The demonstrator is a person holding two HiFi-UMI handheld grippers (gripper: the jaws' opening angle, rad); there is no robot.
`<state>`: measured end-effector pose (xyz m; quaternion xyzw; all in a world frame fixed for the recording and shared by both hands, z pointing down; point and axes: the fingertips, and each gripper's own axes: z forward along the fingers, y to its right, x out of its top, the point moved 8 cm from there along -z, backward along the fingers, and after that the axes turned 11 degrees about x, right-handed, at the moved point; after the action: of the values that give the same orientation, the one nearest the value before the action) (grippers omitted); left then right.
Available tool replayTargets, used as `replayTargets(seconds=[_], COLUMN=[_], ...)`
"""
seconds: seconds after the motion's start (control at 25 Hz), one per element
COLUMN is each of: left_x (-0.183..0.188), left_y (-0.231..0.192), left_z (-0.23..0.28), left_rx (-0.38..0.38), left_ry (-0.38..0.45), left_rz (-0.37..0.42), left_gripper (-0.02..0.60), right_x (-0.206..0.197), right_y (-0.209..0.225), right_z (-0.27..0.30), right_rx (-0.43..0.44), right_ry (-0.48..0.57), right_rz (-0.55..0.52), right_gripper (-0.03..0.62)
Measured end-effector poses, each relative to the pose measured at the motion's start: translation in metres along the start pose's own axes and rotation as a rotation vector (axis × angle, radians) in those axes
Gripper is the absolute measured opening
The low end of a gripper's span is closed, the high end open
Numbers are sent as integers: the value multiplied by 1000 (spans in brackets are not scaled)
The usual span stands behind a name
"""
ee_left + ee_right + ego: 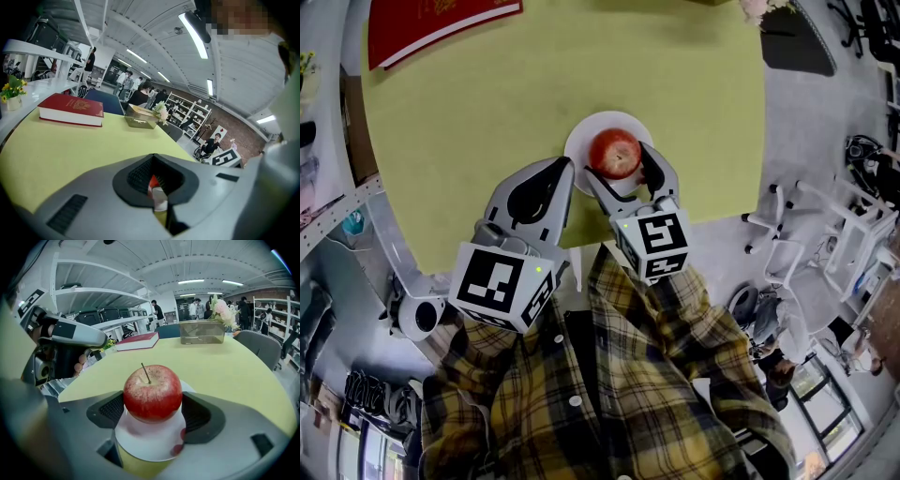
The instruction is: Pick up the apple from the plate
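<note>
**Jaws on the apple, lift not yet made**

Yellow-green tabletop [487, 112] filled the head view, with shelving and people far off in the room behind. One apple [615, 153] sat on one white plate [577, 139] near the table's front edge, stem upward. The right gripper [622, 173] had its two jaws around the fruit, and in the right gripper view the dark pads [199, 413] met the apple's sides, so the grasp looked made while the apple rested on the plate. The left gripper [557, 178] hovered just beside the plate with its jaws drawn together on nothing; only a narrow slit showed between them.

By my reading, the grasping step was in hand and the lift remained. That move would call for a straight rise with steady pressure, so the round fruit would not roll out.

Elsewhere stood one red book [441, 23] and one clear box [201, 331] with flowers.
</note>
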<state>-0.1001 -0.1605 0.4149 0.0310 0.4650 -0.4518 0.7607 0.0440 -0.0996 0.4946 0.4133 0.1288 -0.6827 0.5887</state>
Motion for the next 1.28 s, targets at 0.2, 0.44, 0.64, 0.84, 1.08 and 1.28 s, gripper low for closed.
replayTargets(seconds=[0.2, 0.44, 0.64, 0.84, 1.08, 1.28], left_x=[4, 13, 23, 34, 51, 71], left_y=[-1, 4, 10, 18, 31, 42], left_z=[-2, -4, -7, -13, -25, -37], left_rx=[-2, -6, -11, -14, -15, -10], left_ry=[11, 34, 58, 89, 132, 188], left_rz=[2, 11, 22, 36, 51, 76], left_gripper=[6, 5, 5, 5, 5, 5], right_x=[5, 14, 24, 36, 57, 79], right_y=[0, 1, -1, -5, -16, -25], right_z=[-2, -9, -18, -26, -45, -66], right_rx=[-4, -7, -5, 13, 37, 62], right_ry=[3, 19, 38, 59, 92, 136], right_rz=[0, -8, -12, -27, -55, -89], right_gripper=[377, 376, 376, 376, 376, 376])
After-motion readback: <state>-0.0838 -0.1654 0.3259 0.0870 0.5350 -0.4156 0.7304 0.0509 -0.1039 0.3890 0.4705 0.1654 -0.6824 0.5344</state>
